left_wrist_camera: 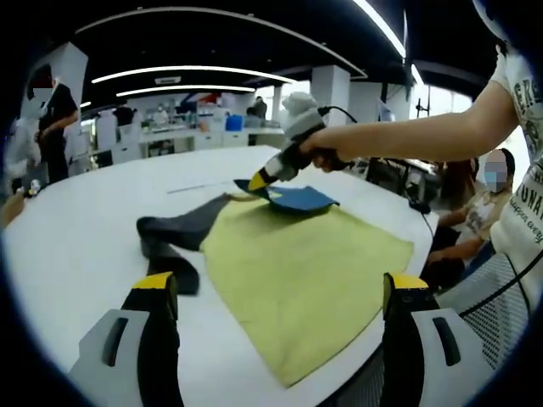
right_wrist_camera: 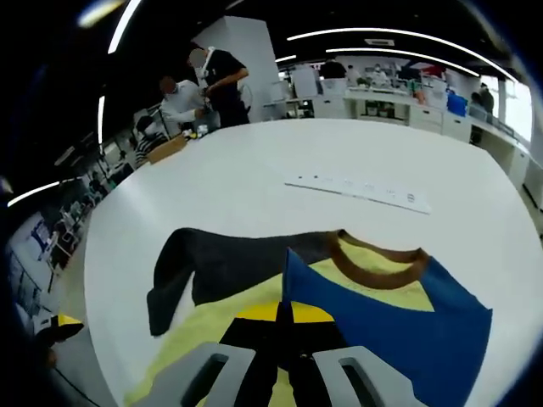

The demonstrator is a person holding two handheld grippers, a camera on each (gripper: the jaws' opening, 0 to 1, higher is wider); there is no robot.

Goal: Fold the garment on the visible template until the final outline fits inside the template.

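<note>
On a white table (left_wrist_camera: 76,246), the right gripper (right_wrist_camera: 284,326) pinches the blue sleeve (right_wrist_camera: 407,318) of a yellow shirt (left_wrist_camera: 305,271), folding it inward. The left gripper (left_wrist_camera: 276,292) hovers open, near the shirt's hem. A dark sleeve (left_wrist_camera: 174,233) lies spread out.

Bright ceiling strip lights (left_wrist_camera: 191,72), soft shadows, fisheye bending at edges.

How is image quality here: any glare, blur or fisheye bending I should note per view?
Left gripper view: ceiling light strips bow into arcs, the white table curves strongly, and the left gripper is soft at close range. Right gripper view: the table is bright but not blown out, the garment is sharp, and the right gripper is blurred up close.
</note>
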